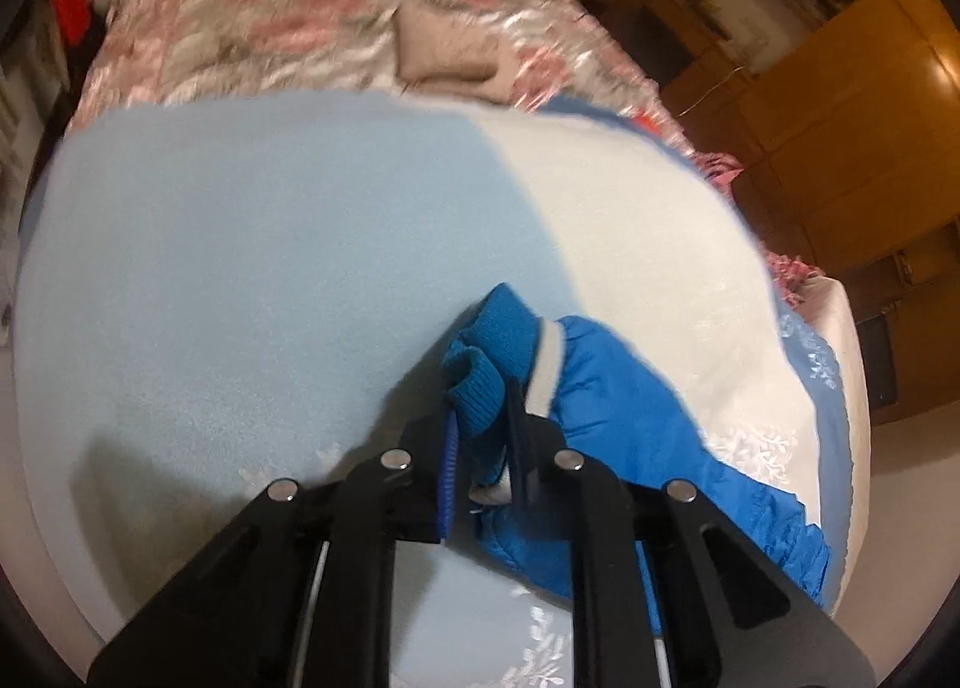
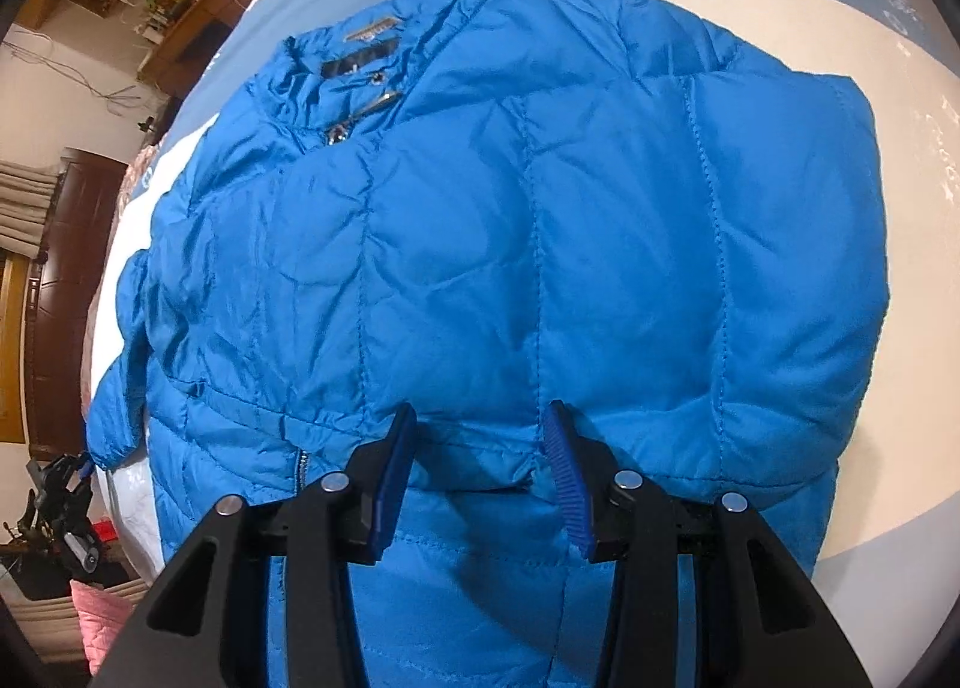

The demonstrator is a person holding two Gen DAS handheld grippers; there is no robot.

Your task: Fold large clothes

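Folding starts at the sleeve, so our left gripper has its jaws closed on the ribbed cuff of the blue puffer jacket, pinching the knit end, probably because it gives a firmer hold than the slick quilted shell. From here the sleeve can be carried across the body. Our right gripper hangs over the jacket's waist with jaws open, straddling a seam but pressing nothing. The jacket lies flat, front up and zipped, on the pale blue and white blanket spread over the bed, giving us a broad surface for squaring the folds.
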